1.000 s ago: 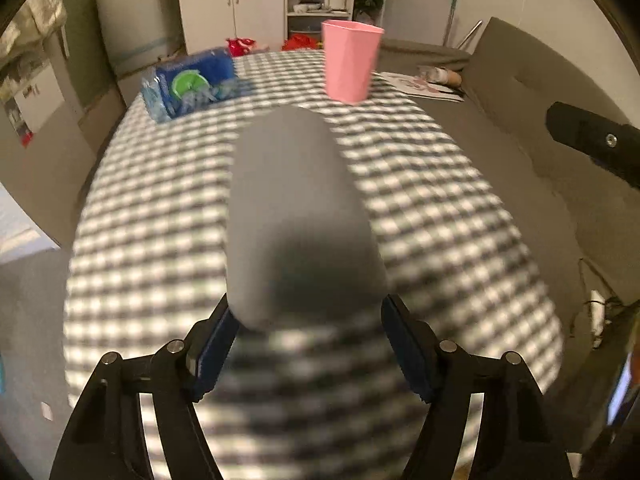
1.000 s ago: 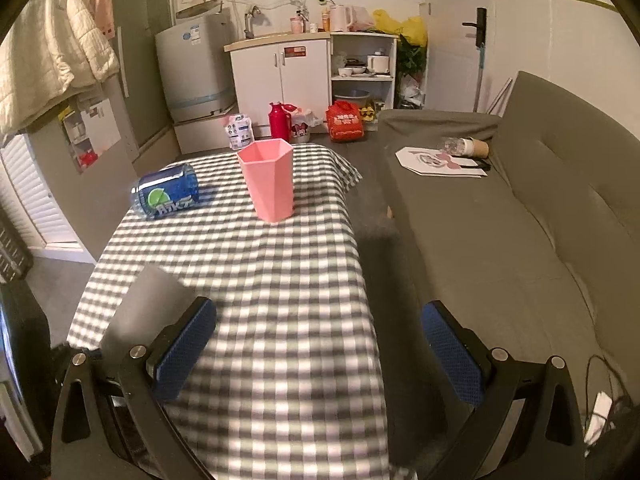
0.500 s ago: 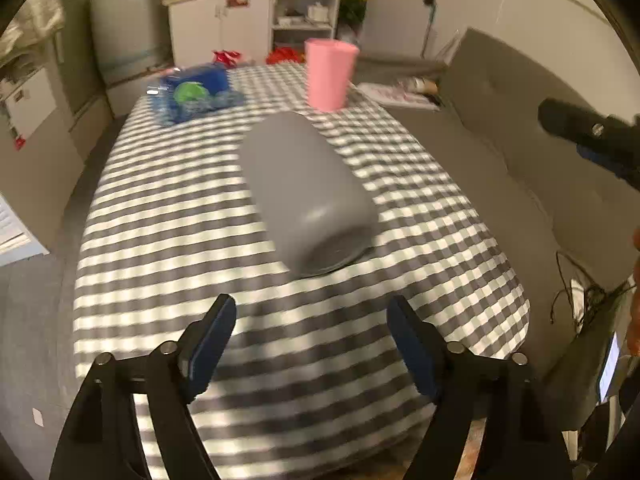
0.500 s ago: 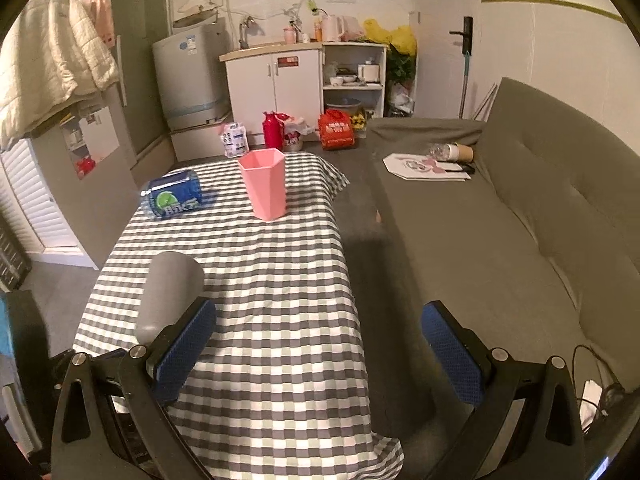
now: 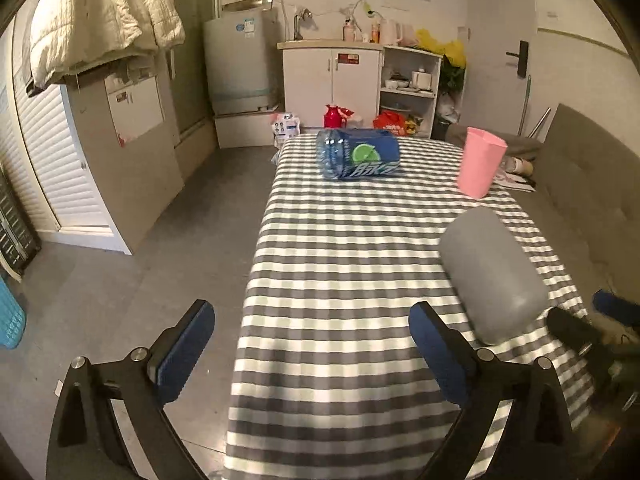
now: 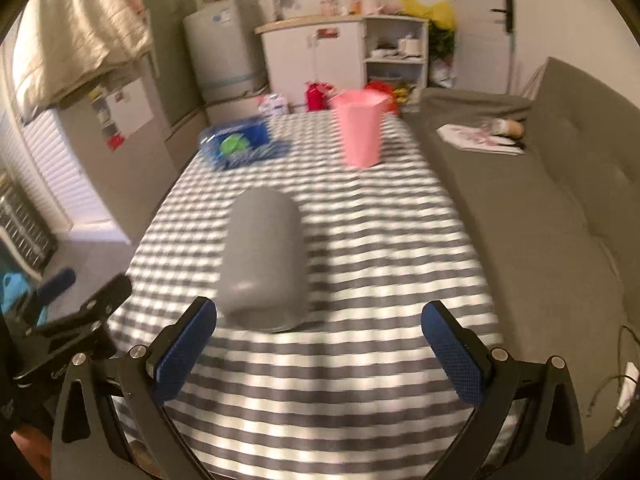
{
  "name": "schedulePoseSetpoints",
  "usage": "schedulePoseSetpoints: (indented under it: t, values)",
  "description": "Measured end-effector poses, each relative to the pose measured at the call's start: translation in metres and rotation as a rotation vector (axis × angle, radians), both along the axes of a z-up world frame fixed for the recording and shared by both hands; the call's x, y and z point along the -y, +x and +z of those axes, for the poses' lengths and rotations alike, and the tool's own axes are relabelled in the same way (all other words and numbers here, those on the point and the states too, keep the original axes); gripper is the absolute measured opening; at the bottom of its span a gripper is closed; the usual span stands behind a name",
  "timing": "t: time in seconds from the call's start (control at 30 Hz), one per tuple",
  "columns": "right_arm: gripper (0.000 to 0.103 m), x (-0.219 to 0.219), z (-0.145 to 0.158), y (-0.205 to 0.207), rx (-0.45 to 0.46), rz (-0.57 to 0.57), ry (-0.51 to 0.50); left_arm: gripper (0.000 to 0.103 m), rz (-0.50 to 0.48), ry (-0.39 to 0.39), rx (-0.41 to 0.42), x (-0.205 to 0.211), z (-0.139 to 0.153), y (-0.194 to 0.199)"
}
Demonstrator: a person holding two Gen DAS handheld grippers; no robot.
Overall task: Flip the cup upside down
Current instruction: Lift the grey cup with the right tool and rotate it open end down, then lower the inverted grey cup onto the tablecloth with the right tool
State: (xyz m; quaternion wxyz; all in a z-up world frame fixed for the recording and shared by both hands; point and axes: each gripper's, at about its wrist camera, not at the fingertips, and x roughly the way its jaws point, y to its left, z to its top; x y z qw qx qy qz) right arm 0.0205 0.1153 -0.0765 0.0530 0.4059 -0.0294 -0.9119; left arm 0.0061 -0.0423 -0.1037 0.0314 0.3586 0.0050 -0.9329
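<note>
A grey cup (image 5: 493, 273) stands upside down, rounded closed end up, near the front of the checked table (image 5: 352, 272); it also shows in the right wrist view (image 6: 264, 264). My left gripper (image 5: 312, 352) is open and empty, back from the cup and to its left. My right gripper (image 6: 320, 352) is open and empty, just in front of the cup. A pink cup (image 5: 480, 168) stands upright, mouth up, at the far right of the table; it also shows in the right wrist view (image 6: 362, 130).
A blue pack of bottles (image 5: 358, 159) lies at the table's far side. A grey sofa (image 6: 560, 216) runs along the table's right. White cabinets (image 5: 332, 80) and a washing machine (image 5: 240, 64) stand at the back. Bare floor lies left of the table.
My left gripper has let go of the grey cup and drawn back and to the left. My right gripper has swung left and now faces the cup.
</note>
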Motion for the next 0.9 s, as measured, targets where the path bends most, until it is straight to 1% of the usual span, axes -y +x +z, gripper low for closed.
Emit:
schedulePoseSetpoints:
  t: [0.07, 0.13, 0.23, 0.3, 0.37, 0.43, 0.5, 0.67, 0.8, 0.9]
  values:
    - [0.103, 0.010, -0.011, -0.007, 0.016, 0.010, 0.011, 0.100, -0.001, 0.021, 0.015, 0.004, -0.005, -0.003]
    - [0.102, 0.016, -0.022, -0.017, 0.034, 0.006, 0.018, 0.100, -0.001, 0.027, 0.028, 0.009, -0.008, -0.003]
    - [0.092, 0.017, -0.033, -0.028, 0.059, -0.003, 0.008, 0.100, -0.009, 0.044, 0.039, 0.010, -0.012, -0.003]
    - [0.087, 0.017, -0.039, -0.032, 0.078, 0.003, -0.002, 0.100, -0.014, 0.052, 0.046, 0.010, -0.013, -0.004]
    - [0.077, 0.016, -0.042, -0.032, 0.086, 0.021, -0.019, 0.100, -0.022, 0.052, 0.052, 0.008, -0.015, -0.006]
    - [0.070, 0.018, -0.040, -0.031, 0.083, 0.037, -0.025, 0.100, -0.030, 0.052, 0.058, 0.006, -0.016, -0.006]
    - [0.070, 0.019, -0.036, -0.029, 0.078, 0.040, 0.001, 0.100, -0.038, 0.052, 0.058, 0.003, -0.015, -0.006]
    - [0.070, 0.014, -0.014, -0.022, 0.042, 0.032, -0.014, 0.100, -0.036, 0.051, 0.053, -0.001, -0.010, -0.003]
    - [0.070, 0.012, 0.003, -0.016, 0.008, 0.033, -0.004, 0.100, -0.023, 0.072, 0.062, 0.001, -0.008, -0.001]
    - [0.070, 0.009, 0.012, -0.012, -0.001, 0.027, -0.006, 0.100, -0.024, 0.079, 0.066, 0.001, -0.007, 0.001]
